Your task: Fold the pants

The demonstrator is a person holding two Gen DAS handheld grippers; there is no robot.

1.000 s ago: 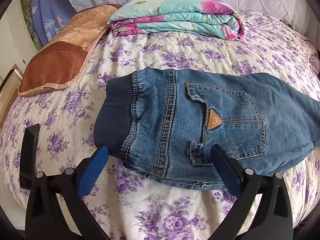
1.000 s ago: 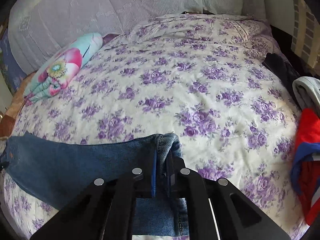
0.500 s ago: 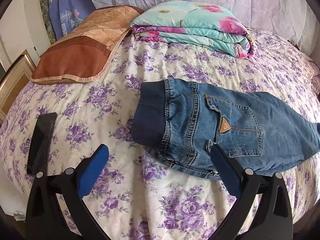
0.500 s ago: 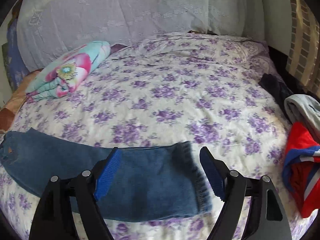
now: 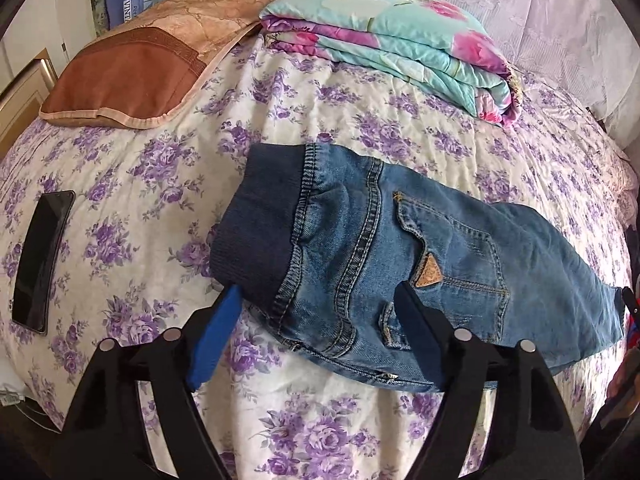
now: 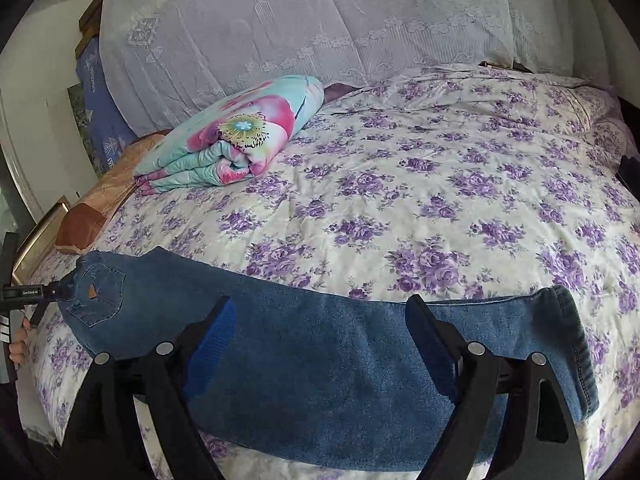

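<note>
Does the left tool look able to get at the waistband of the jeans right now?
Probably yes. The left tool is open right at the dark waistband of the jeans, which lie flat on the bed with nothing between.

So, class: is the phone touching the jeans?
Apart. The left wrist view shows the phone far left of the jeans, with bare floral bedspread between them.

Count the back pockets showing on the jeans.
1. A single back pocket with a tan triangular patch, near the waistband of the jeans. The jeans lie folded lengthwise, so another pocket may be hidden underneath.
</note>
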